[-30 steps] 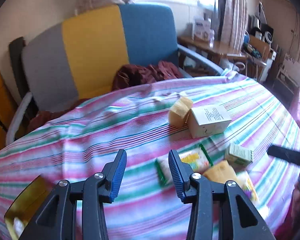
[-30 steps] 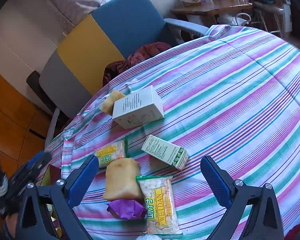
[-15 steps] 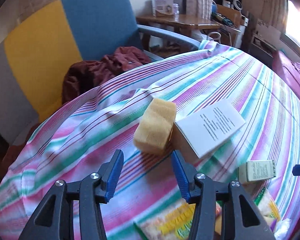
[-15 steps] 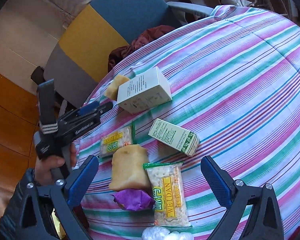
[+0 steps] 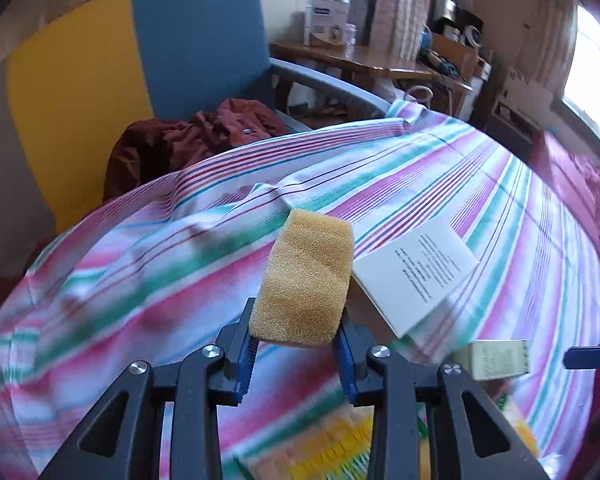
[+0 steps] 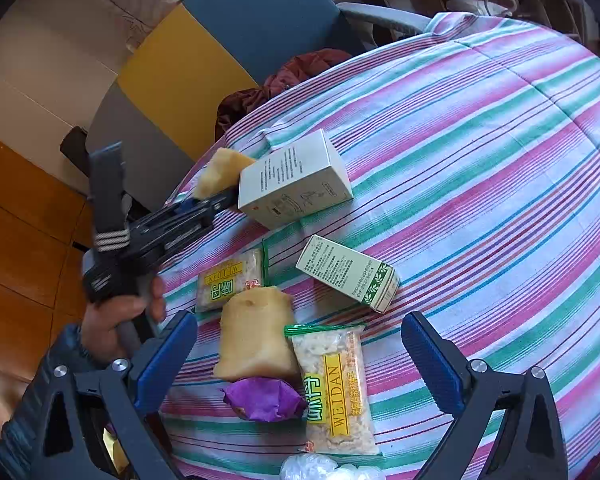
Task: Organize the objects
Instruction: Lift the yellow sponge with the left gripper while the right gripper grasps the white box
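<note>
Striped tablecloth (image 6: 480, 152), counted: 2 cartons, 2 WEIDAN snack packs, 1 purple wrapper (image 6: 265, 398), 1 tan pouch (image 6: 254, 334), 1 sponge (image 5: 305, 280). Sponge yellow, porous, blocky, near end squeezed betw. left gripper (image 5: 296, 350) pads, jaws closing on it, white carton (image 5: 414, 272) just right. Right gripper (image 6: 300, 354) spread wide, pouch & one pack (image 6: 334, 388) betw. fingers.

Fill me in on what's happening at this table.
A person is tidying items on a striped cloth with a gripper in each hand. The left gripper is closing on a yellow sponge that sits beside a white box, the sponge's near end between its jaws. The right gripper hangs open over snack packets, a purple wrapper and a green-and-white box, holding nothing.
</note>
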